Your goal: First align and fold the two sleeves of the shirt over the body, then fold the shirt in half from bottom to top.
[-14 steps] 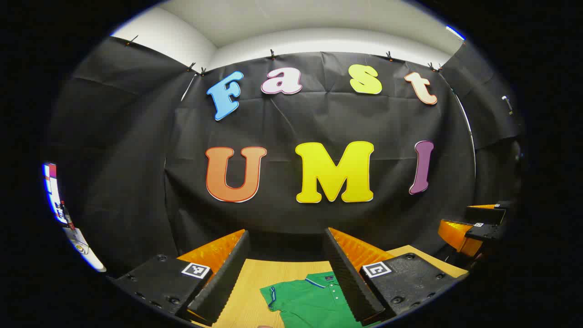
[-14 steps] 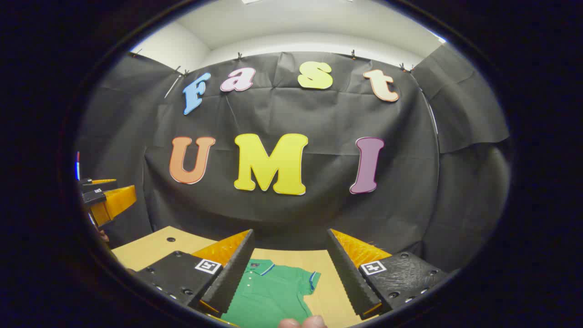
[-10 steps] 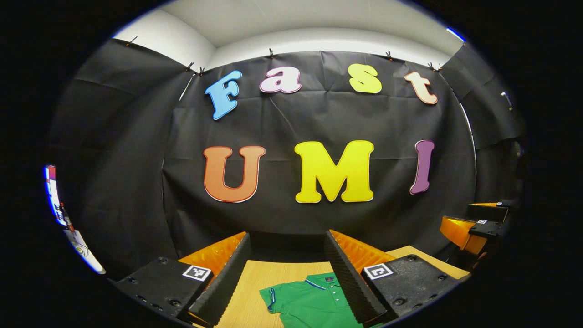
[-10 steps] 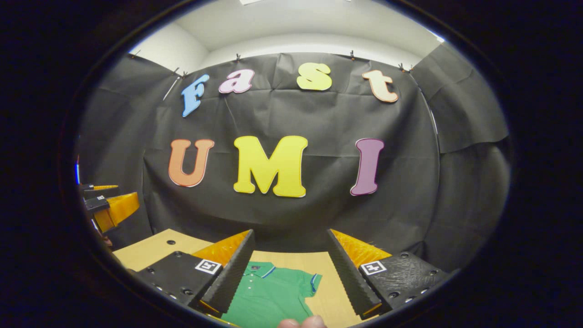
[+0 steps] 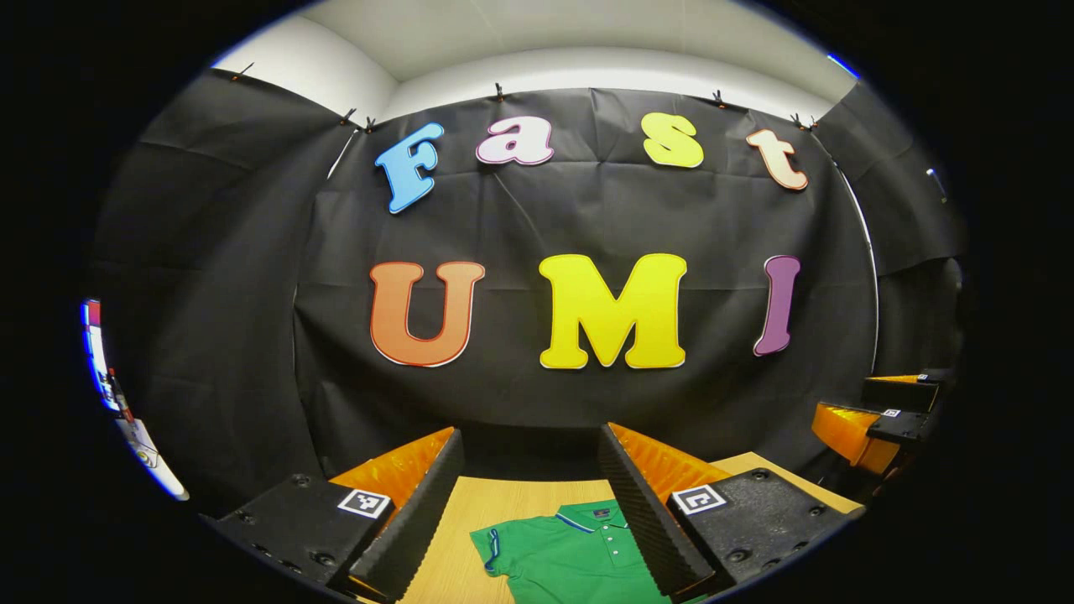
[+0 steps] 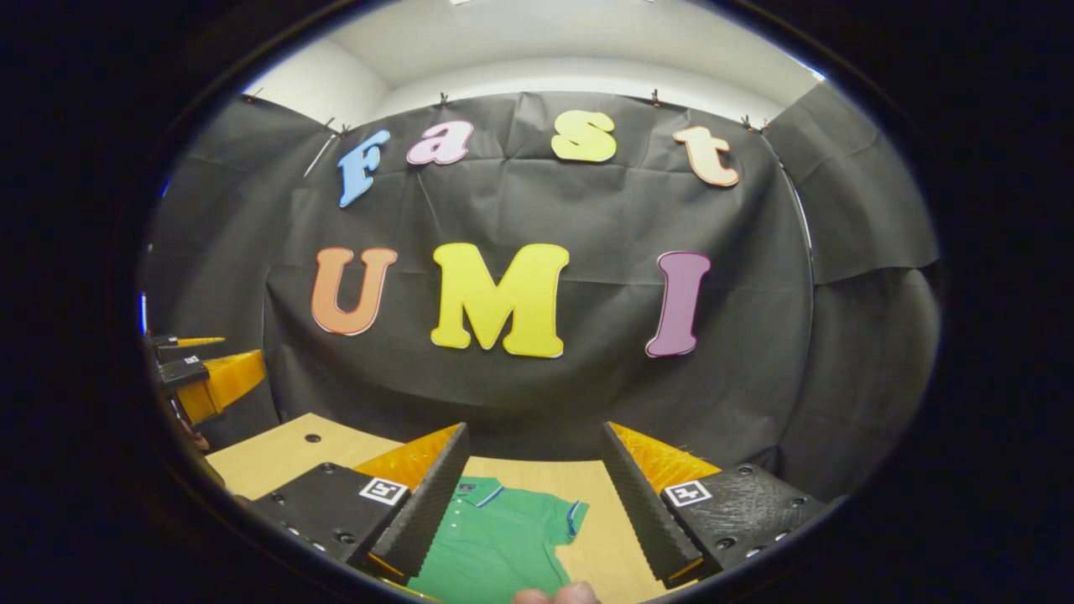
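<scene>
Evenly lit from overhead; bright on the pale ceiling [image 5: 587, 33], dim on the booth wall [image 6: 545, 403]. Soft shadows only. No glare. Strong fisheye bending toward all edges in both views. Sharp at centre, slightly soft at the rims. No motion blur.

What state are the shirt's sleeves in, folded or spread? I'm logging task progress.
Spread, as far as visible. The green shirt lies flat on the table, one sleeve sticking out sideways in each view; its lower part is out of sight.
</scene>
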The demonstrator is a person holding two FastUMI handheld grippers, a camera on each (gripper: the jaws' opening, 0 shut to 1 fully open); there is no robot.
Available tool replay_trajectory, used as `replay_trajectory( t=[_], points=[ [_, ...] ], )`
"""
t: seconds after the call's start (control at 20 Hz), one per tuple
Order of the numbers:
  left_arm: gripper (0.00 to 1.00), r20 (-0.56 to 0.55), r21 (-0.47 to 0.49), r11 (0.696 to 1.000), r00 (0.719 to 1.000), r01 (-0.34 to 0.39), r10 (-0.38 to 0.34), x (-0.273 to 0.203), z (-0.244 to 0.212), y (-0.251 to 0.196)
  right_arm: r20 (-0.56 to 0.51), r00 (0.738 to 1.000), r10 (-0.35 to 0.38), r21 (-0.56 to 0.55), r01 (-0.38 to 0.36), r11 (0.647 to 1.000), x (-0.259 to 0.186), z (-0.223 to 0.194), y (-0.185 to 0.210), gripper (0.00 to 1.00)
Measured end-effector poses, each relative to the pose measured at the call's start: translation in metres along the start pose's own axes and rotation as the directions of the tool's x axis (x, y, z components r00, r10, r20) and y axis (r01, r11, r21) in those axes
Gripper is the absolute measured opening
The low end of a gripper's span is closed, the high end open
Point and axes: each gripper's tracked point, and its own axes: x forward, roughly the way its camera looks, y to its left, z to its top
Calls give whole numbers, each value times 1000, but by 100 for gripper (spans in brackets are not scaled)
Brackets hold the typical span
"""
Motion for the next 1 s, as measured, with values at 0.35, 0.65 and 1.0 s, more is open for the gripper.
replay_trajectory(
  t=[0.35,0.65,1.0],
  points=[
    [100,-3,2,1000,1000,0,0,3,4,-2,-56,998,14,2,-14,1000,7,-14,-1,93],
    [100,-12,10,1000,1000,-13,13,9,1,-1,-132,991,33,31,-29,999,25,-48,-10,95],
    [100,-18,27,999,999,-39,39,14,2,0,-297,954,37,-14,-43,999,68,-134,-32,97]
  ],
)
